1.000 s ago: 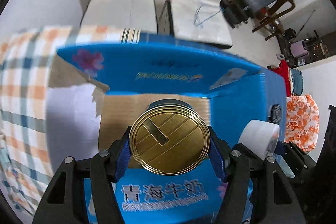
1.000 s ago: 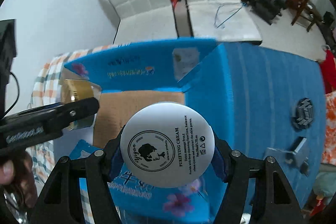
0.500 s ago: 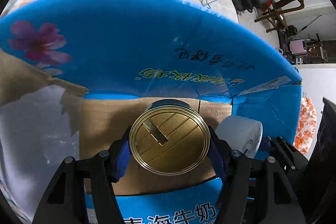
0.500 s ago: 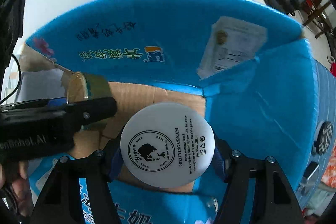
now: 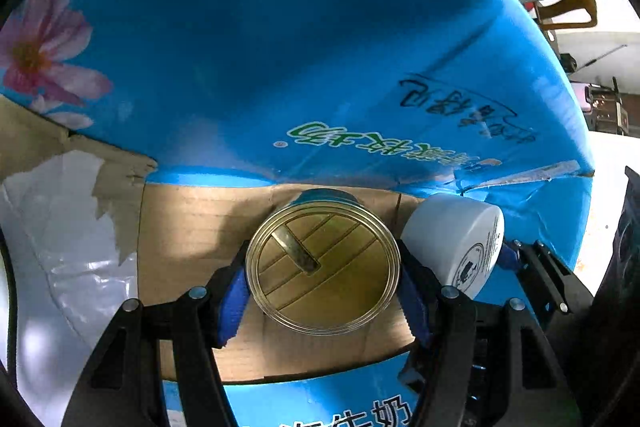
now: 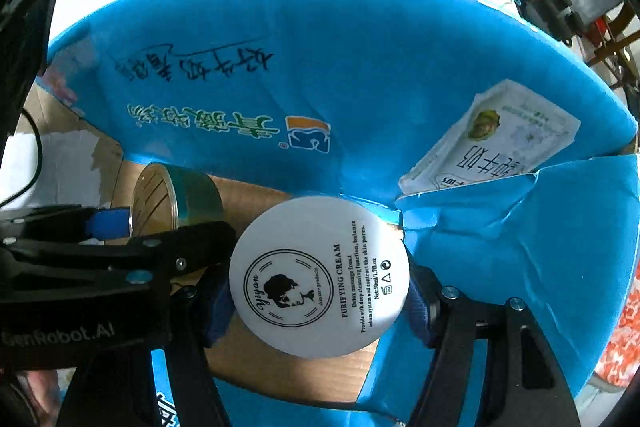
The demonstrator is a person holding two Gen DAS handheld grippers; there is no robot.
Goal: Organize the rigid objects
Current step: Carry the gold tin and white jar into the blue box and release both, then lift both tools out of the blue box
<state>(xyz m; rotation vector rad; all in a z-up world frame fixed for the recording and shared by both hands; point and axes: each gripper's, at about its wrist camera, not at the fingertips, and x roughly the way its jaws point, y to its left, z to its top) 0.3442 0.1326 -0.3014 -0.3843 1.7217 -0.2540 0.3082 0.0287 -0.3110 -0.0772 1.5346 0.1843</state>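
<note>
Both tools are down inside the mouth of the blue box [image 5: 280, 47], and the drop that looks to come next turns on what lies straight ahead of each one: the bare brown cardboard floor [image 5: 192, 227] of that box.

The left tool [image 5: 323, 285] is pinching a gold tin [image 5: 323, 267] across its round sides, blue pads pressing at 9 and 3 o'clock on it. The tin's flat ribbed end faces the left camera, so its axis runs straight along the fingers toward the floor. The right tool [image 6: 320, 301] grips a white cream jar [image 6: 320, 281] the same way, printed flat face to the camera, axis pointing forward.

The 2 things sit just beside each other: in the left view the jar [image 5: 454, 243] lies at 3 o'clock of the tin, close enough that I cannot tell whether they touch. In the right view the tin [image 6: 176, 199] lies at 10 o'clock of the jar, nearer the left wall of the box.

Neither thing rests on the floor yet, as far as I can judge. The stretch of floor that shows holds nothing else; a printed paper label [image 6: 492, 139] is stuck to the inner wall at 2 o'clock in the right view
</note>
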